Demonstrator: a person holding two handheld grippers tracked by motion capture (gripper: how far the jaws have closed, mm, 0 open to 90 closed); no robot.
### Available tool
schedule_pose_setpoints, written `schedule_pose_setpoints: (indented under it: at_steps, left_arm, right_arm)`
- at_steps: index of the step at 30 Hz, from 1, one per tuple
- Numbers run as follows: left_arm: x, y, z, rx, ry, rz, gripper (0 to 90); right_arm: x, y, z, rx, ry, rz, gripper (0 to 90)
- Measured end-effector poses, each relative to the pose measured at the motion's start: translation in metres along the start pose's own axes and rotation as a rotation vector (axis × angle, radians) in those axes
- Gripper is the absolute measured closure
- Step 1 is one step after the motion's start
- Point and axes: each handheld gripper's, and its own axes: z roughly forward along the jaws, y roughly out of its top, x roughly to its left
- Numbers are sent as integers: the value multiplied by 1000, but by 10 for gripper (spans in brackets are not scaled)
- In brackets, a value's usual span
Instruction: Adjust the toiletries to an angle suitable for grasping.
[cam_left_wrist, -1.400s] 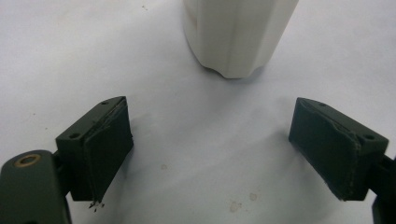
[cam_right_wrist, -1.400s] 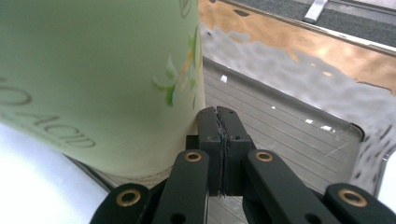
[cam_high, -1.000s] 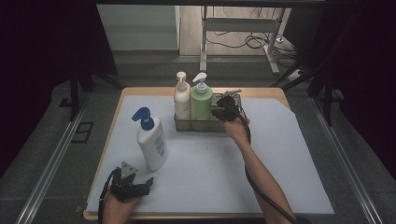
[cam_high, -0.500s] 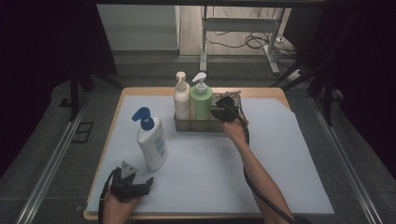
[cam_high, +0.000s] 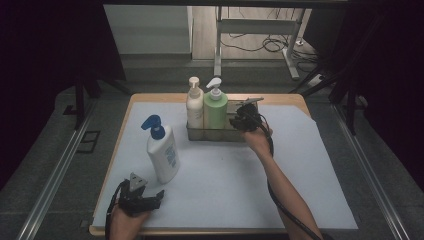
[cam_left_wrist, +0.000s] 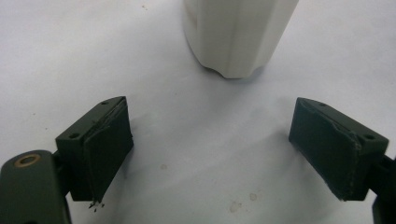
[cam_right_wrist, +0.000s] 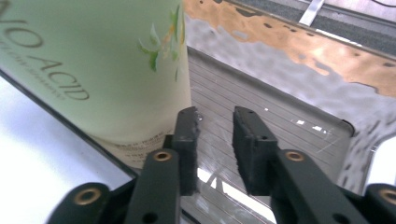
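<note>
A metal tray (cam_high: 216, 135) at the back of the table holds a cream pump bottle (cam_high: 194, 106) and a green pump bottle (cam_high: 215, 108). My right gripper (cam_high: 233, 120) sits at the tray's right end, beside the green bottle (cam_right_wrist: 93, 60). Its jaws (cam_right_wrist: 215, 126) have just been opening; a narrow gap shows between them with nothing in it, above the tray's ribbed floor (cam_right_wrist: 280, 121). A white bottle with a blue pump (cam_high: 163, 152) stands at front left. My left gripper (cam_high: 156, 196) lies near the front edge, wide open (cam_left_wrist: 210, 149), with the white bottle's base (cam_left_wrist: 238, 37) just ahead.
White paper (cam_high: 300, 170) covers the wooden table. Metal rails run along both sides of the table. A desk frame and cables stand on the floor beyond the far edge.
</note>
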Motion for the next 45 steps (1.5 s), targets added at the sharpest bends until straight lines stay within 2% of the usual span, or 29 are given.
schedule_pose_setpoints:
  at_steps: [10,22,28,34,39,45]
  left_arm:
    - [0,0,0,-1,0,0,128]
    - [0,0,0,-2,-1,-1,128]
    - [0,0,0,-1,-1,-1,128]
    - [0,0,0,-1,-1,-1,128]
    - [0,0,0,-1,-1,-1,128]
    - [0,0,0,0,-1,-1,128]
  right_arm:
    - [-2,-4,-20,-11,28,-26,441]
    - [6,-14,-42,-27,73,-100,248]
    - [10,-20,-51,-9,88,-130,232]
    - [12,-29,-64,-4,103,-124,201]
    - [11,-38,-74,2,91,-147,173]
    - [10,-49,-87,7,93,-151,146]
